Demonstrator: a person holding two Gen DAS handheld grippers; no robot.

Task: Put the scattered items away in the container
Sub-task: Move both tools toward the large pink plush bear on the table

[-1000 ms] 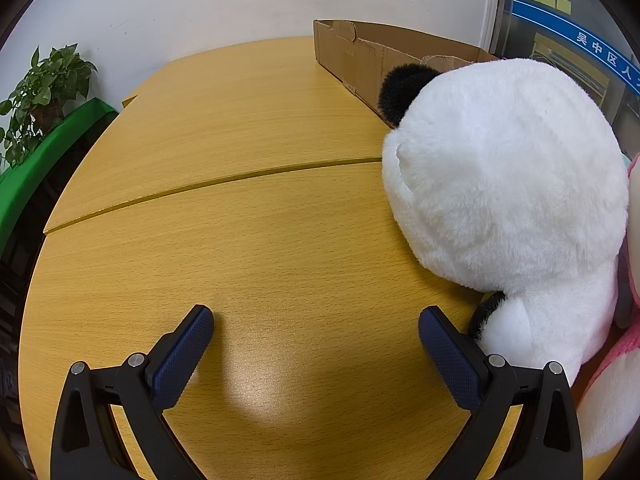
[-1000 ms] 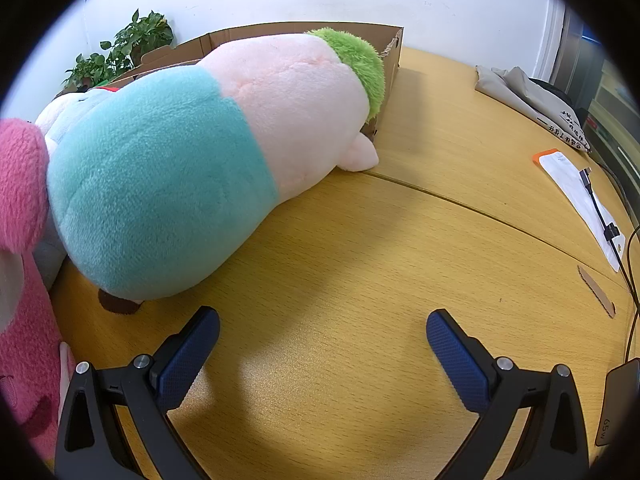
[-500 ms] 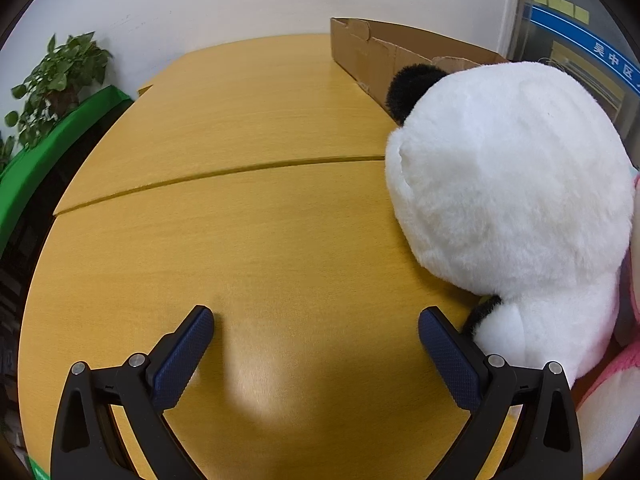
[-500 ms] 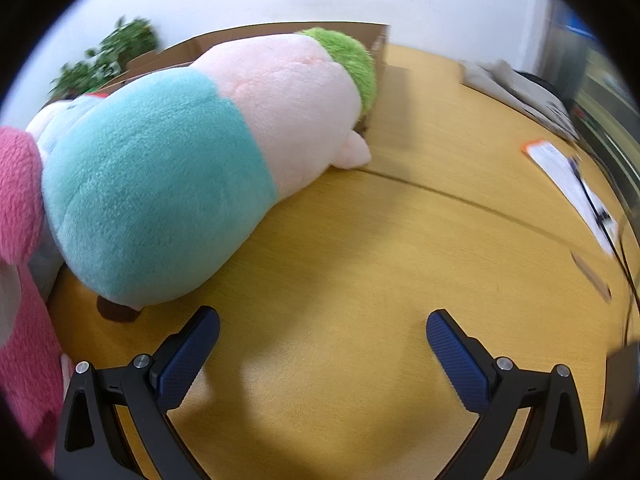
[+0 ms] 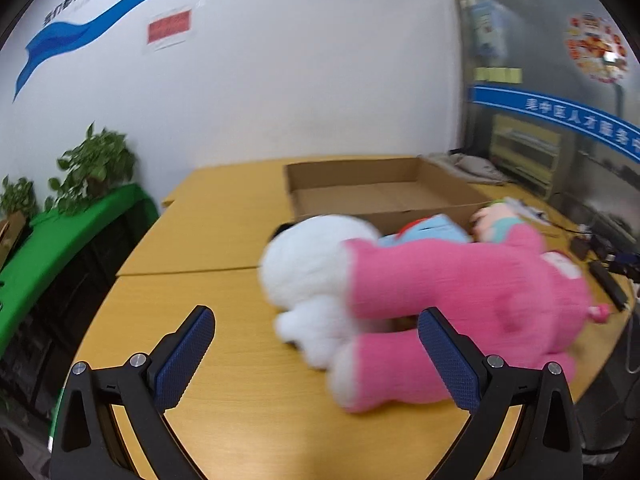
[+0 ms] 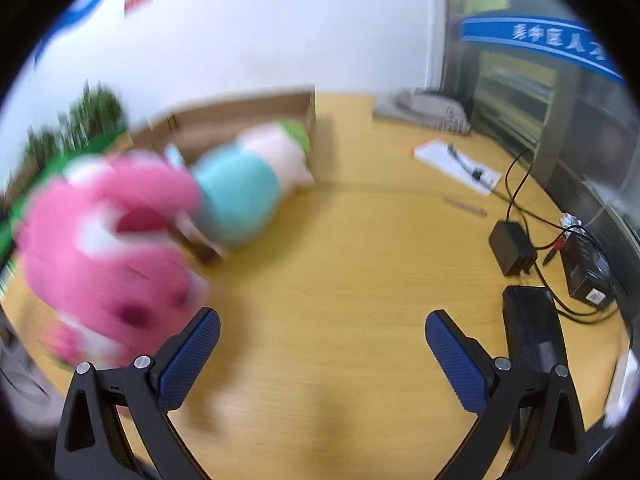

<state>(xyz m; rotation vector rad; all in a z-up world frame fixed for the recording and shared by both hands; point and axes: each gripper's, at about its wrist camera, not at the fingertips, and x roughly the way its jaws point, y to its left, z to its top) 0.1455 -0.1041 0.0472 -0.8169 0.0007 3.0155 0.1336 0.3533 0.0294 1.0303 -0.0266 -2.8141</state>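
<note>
On a wooden table (image 5: 224, 360), left to right: potted plants (image 5: 96, 168), a white panda plush (image 5: 308, 276) touching a pink plush (image 5: 460, 300), behind them an open cardboard box (image 5: 384, 192). Blue wall writing is blurred, unreadable. Left gripper (image 5: 316, 356) and right gripper (image 6: 322, 358) are spread wide, holding nothing.

four plush toys (image 5: 460, 292), one cardboard box (image 5: 384, 192)

wooden table (image 5: 208, 364) under plush toys (image 5: 460, 292)
</note>
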